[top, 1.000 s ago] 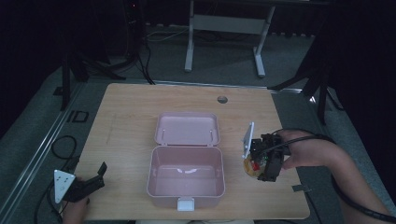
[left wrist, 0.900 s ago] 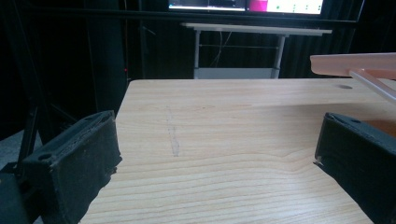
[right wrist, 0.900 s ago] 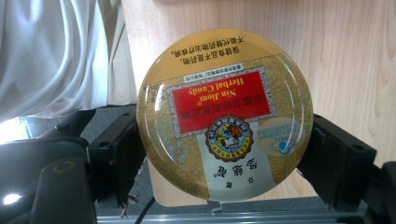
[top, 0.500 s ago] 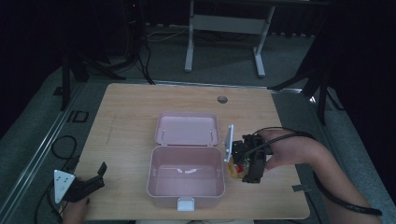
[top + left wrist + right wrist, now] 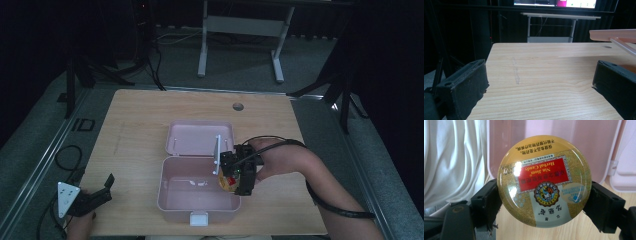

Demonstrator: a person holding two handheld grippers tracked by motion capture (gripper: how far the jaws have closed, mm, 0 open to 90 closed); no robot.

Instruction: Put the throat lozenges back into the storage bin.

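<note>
The right claw [image 5: 544,202] is clenched on a round candy tin [image 5: 544,181], one jaw pressed against each side of its rim, with the printed lid facing the right gripper view's camera at the centre of the frame. The tin looks like thin lacquered metal: stiff and probably light, but glossy, so it could slip or swivel between the pads if the squeeze slackens. Gripping across the widest part of the rim, as here, seems the soundest hold, since the flat faces give the jaws nothing to bite on.

In the high view the right claw [image 5: 235,176] sits right of centre, low in the frame, holding the candy tin [image 5: 227,182] at the right-hand wall of the open pink box [image 5: 172,192], just over its rim. The box's lid [image 5: 200,136] lies flat behind it on the counter [image 5: 135,125]. The person's right forearm comes in from the lower right corner, bent at the wrist so the claw points leftward toward the box.

The left claw [image 5: 97,192] rests at the lower left, jaws spread and holding nothing, well apart from the box; the left gripper view looks over bare counter [image 5: 544,75].
</note>
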